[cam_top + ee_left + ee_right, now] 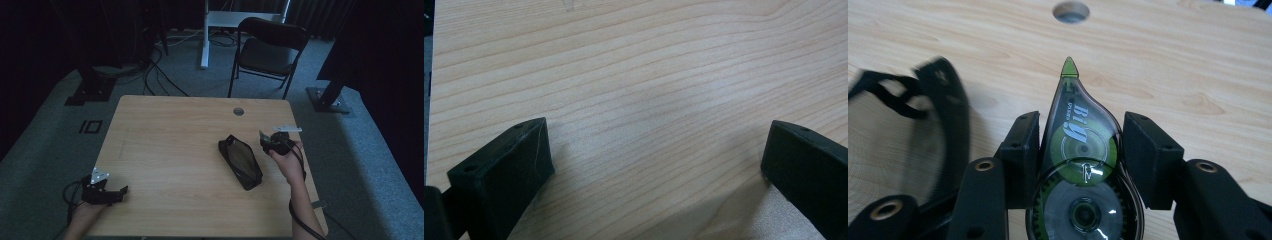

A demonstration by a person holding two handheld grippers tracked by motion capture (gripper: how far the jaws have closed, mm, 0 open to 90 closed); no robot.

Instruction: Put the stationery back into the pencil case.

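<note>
The right gripper (pixel 1080 160) has its jaws clamped on a green correction-tape dispenser (pixel 1079 165), held above the tabletop (pixel 170 145) beside the black pouch (pixel 240 161) — its rounded shell could squirt free (smooth plastic). The left gripper (pixel 656 165) rests wide open, empty.

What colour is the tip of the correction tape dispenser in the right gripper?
Green, on the clear, green-tinted correction tape dispenser. It shows best in the right gripper view, clamped between the jaws of the right gripper.
</note>
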